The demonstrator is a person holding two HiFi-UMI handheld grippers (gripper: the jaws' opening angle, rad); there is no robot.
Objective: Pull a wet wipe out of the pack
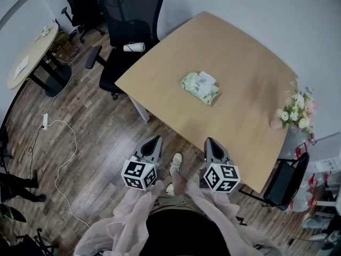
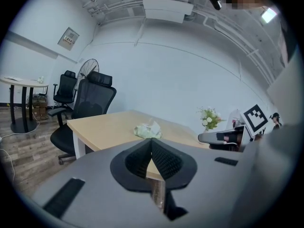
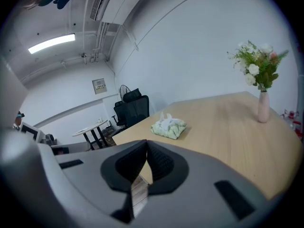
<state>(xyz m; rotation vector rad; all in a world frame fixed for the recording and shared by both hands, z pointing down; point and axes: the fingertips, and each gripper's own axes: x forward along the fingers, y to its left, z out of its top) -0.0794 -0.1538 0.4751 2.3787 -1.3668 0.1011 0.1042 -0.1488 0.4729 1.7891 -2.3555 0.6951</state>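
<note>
- While I hold both short of the table, left gripper and right gripper are clenched, nothing in them.
- Wipe pack lies mid-table at 12 o'clock, wipe tuft sticking up, well apart from both.
- Risk: if I pull one-handed, the light pack may lift along.
- Vase of flowers at 2 o'clock could tip on a wide swing.

White walls are enclosing a wood-plank floor, with a light wooden bench standing mid-room. A black office chair is sitting at its far edge, a round side table beyond. A ceiling strip light is glowing.
</note>
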